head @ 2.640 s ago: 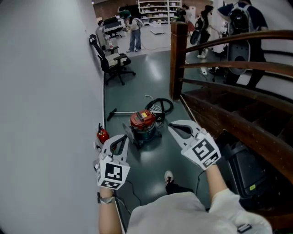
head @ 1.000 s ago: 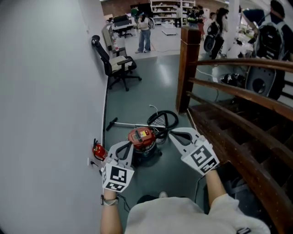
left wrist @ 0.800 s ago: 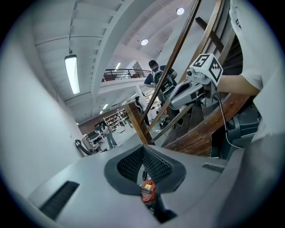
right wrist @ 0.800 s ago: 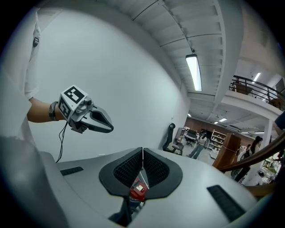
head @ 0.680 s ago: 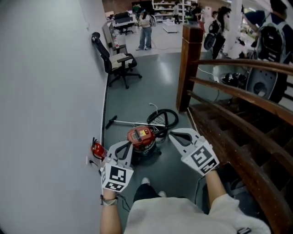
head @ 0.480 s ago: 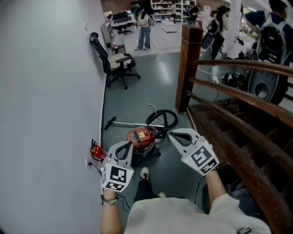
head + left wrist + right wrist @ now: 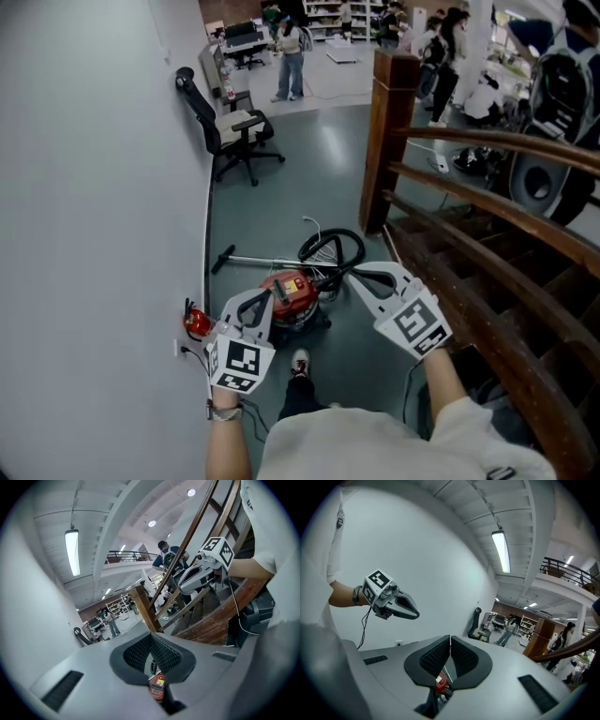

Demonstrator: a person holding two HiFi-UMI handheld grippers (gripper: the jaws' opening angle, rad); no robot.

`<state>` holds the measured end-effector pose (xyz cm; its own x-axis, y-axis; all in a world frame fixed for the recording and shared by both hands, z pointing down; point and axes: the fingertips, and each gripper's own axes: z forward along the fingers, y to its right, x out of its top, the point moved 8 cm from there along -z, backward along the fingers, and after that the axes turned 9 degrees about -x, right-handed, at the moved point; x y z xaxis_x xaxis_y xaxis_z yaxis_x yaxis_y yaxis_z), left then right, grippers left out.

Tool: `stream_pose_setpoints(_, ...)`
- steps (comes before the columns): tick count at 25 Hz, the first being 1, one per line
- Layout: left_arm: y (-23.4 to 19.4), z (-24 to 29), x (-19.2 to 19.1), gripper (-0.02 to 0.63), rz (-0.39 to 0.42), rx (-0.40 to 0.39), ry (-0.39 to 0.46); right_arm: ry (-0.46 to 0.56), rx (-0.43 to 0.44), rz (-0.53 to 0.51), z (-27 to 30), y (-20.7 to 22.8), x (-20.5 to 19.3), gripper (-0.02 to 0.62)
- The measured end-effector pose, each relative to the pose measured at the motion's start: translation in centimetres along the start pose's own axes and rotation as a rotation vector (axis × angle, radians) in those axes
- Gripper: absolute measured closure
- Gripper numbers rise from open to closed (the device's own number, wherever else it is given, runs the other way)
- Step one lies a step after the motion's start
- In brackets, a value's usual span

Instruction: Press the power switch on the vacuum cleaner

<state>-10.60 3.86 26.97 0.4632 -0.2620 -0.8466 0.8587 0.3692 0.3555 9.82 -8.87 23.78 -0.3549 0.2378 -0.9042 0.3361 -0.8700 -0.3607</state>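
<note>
Far left of the frame is just white wall (image 7: 94,187), with a small red extinguisher (image 7: 197,322) on the floor right against it at lower left and an office chair (image 7: 223,127) further up by the same wall. Left tool (image 7: 265,302) sits lower left of centre, and its own view has the ribbed pads pressed together at the tip with nothing between them, so it's closed and empty. The vacuum (image 7: 292,294) is on the grey floor (image 7: 309,159) dead centre, a red-topped canister just right of the left tool's tips in the picture, and it peeks through the gap under the pads in both tool views. Its black hose (image 7: 330,246) is coiled just above it, and the wand (image 7: 258,260) lies flat toward the wall. A shoe (image 7: 300,361) shows just below the vacuum. Right tool (image 7: 352,275) is right of centre, tips near the hose in the picture, pads also shut on nothing. Neither tool touches the vacuum. The right side is all dark wooden railing (image 7: 487,216) and its post (image 7: 384,131).
</note>
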Motion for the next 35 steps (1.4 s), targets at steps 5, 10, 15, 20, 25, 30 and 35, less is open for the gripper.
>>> stream_pose_setpoints(5, -2.3, 2.5, -0.7, 0.606, -0.008, -0.021, -0.006, -0.010, -0.008, -0.002, 2.7, 1.4, -0.7, 0.565)
stream_pose_setpoints(10, -4.9, 4.7, -1.5, 0.606, -0.012, -0.043, -0.006, 0.000, -0.039, 0.020, 5.5, 2.7, -1.1, 0.565)
stream_pose_setpoints(15, -6.7, 6.7, -3.0, 0.606, -0.024, -0.069, -0.027, -0.015, -0.021, 0.014, 8.0, 3.1, -1.8, 0.565)
stream_pose_setpoints(20, -8.4, 8.9, -4.3, 0.604, -0.029, -0.095, -0.042, -0.025, -0.019, 0.022, 10.7, 3.4, -2.4, 0.565)
stream_pose_setpoints(25, -9.6, 10.7, -6.4, 0.604, -0.055, -0.120, -0.066, -0.051, -0.016, 0.027, 12.7, 2.9, -3.8, 0.565)
stream_pose_setpoints(30, -10.8, 12.8, -7.9, 0.594, -0.079, -0.173, -0.070, -0.062, -0.017, 0.063, 14.4, 2.8, -5.1, 0.565)
stream_pose_setpoints(35, -11.7, 14.8, -9.4, 0.571, -0.080, -0.226, -0.096, -0.085, -0.021, 0.103, 16.2, 2.6, -6.6, 0.565)
